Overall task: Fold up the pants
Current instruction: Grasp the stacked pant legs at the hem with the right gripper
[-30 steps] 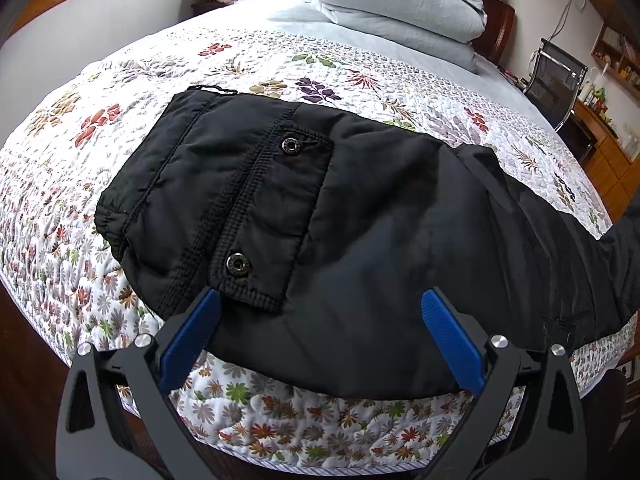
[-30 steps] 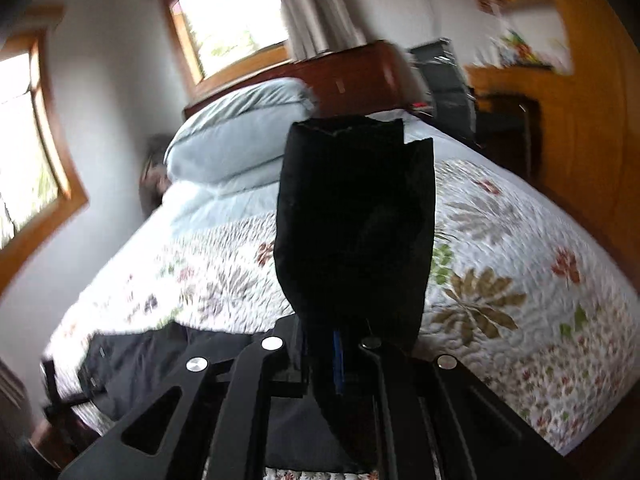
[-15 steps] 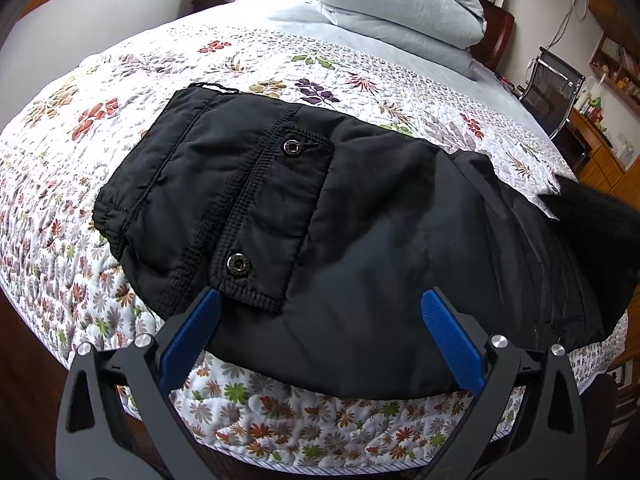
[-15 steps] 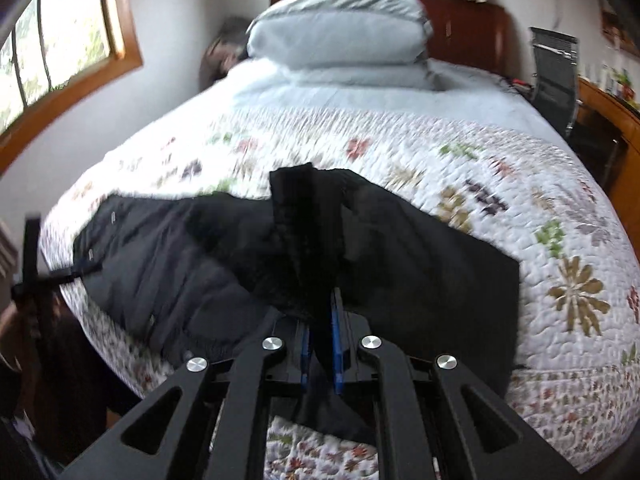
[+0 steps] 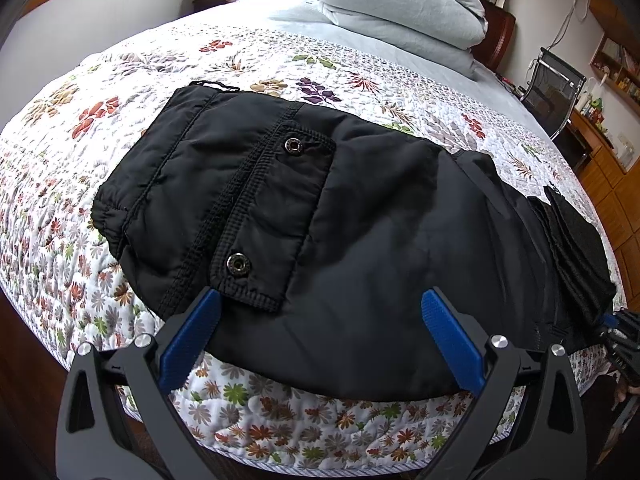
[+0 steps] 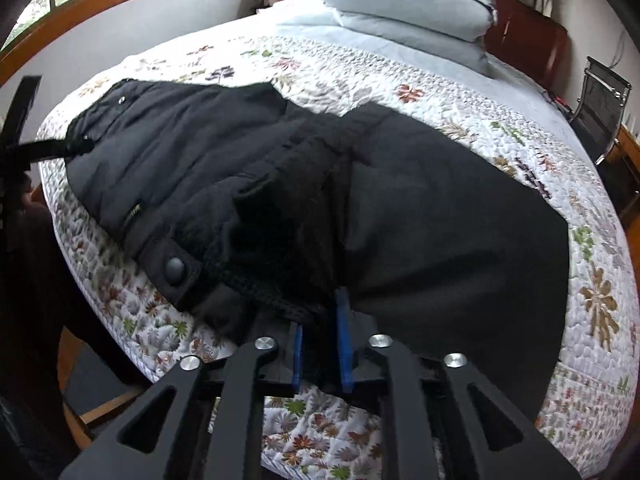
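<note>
Right hand-held gripper (image 6: 322,336) tilted over pants (image 6: 400,208)

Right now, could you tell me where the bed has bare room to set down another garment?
The floral quilt is bare between the black pants and the stacked pillows, and to the pants' left in the left wrist view. The near edge is crowded: pants overhang it, with both claws there.
</note>
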{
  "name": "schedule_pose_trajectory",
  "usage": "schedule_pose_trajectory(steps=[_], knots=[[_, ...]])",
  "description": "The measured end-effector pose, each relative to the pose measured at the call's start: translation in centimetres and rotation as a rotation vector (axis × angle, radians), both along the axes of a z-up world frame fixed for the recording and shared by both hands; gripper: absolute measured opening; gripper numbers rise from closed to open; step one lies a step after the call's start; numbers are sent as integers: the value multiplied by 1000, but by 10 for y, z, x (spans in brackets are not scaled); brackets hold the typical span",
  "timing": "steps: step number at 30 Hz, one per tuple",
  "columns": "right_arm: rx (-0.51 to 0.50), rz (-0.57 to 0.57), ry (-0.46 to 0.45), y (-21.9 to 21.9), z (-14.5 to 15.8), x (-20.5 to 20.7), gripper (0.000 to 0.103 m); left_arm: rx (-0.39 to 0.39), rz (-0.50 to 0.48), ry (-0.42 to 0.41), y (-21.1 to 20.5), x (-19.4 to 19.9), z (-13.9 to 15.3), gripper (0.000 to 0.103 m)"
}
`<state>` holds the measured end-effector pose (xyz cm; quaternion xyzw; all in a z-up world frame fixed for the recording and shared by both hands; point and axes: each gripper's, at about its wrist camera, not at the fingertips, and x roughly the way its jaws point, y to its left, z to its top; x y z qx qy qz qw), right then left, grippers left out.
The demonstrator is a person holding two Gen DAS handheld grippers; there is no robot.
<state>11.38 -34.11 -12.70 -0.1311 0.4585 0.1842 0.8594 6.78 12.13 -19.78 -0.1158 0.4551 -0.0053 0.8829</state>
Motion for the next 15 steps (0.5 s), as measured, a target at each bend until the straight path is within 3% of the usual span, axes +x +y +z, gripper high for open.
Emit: schedule_pose_trajectory(steps=[2,4,7,11,12,13,15], knots=[[-19,26,10,4,-3,-2,36,-1,-2,0,0,0,0,100],[29,60,31,6,2,-6,63,-4,-3,0,0,0,0,100],[195,60,38,-1,21,-11,63,-12,2,-1,2,0,0,100],[169,34,-18,1,29,-6,63,-7,2,-2,1,0,0,100],[150,41,-15,4,26,-4,58,-7,1,-3,1,0,0,100],[131,45,-8,7,23,-1,44,-9,1,-3,2,0,0,100],[131,48,27,10,13,7,34,-22,5,-3,4,0,0,100]])
